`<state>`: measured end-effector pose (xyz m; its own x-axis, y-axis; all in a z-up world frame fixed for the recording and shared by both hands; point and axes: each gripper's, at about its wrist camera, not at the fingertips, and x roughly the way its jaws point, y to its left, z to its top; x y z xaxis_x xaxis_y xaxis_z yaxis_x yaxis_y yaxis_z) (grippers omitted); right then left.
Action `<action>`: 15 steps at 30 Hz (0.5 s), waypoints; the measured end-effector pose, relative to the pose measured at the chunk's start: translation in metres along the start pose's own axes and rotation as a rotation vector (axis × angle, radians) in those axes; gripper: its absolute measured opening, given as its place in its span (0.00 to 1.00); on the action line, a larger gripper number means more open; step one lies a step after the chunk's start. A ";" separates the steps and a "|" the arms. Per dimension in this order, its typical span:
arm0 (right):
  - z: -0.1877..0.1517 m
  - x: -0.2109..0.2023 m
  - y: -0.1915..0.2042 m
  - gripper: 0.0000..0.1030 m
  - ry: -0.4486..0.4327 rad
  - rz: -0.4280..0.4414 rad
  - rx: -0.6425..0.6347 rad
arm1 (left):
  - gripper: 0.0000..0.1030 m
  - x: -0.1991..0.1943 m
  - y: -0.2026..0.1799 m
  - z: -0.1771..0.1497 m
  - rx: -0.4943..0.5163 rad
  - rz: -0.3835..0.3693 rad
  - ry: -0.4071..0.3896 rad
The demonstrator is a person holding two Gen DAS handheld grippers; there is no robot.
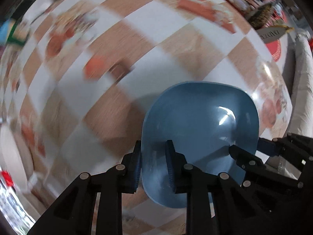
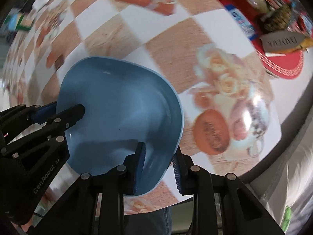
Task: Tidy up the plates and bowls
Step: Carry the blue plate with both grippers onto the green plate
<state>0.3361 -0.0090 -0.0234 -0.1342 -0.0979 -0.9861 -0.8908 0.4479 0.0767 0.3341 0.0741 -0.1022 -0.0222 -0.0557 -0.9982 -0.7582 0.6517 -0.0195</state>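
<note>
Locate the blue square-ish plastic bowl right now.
Blue plastic bowl is over the checkered tablecloth, clamped at opposite rims by left gripper and right gripper.

Left claw (image 1: 153,163) and right claw (image 2: 159,168) (seemingly) clamped, downward.

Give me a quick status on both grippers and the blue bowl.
Left gripper shut on blue bowl rim. Right gripper shut on opposite rim. Checkered tablecloth below; nothing blocking nearby.

The bowl (image 1: 199,129) sits over the table (image 1: 137,39), left gripper (image 1: 154,164) astride its left rim, right gripper (image 2: 159,168) astride its right rim, mat (image 2: 281,64) far behind.
</note>
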 end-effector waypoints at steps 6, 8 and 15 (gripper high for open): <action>-0.019 0.007 0.058 0.29 0.011 -0.023 -0.205 | 0.25 0.005 0.047 -0.056 -0.165 0.003 0.020; -0.029 0.010 0.087 0.29 0.012 -0.031 -0.297 | 0.25 0.006 0.063 -0.078 -0.219 0.010 0.026; -0.060 0.020 0.164 0.29 0.030 -0.026 -0.530 | 0.25 0.014 0.099 -0.143 -0.370 0.023 0.072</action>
<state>0.1614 0.0088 -0.0219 -0.1143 -0.1315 -0.9847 -0.9902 -0.0647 0.1236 0.1651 0.0296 -0.1103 -0.0779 -0.1061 -0.9913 -0.9407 0.3371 0.0378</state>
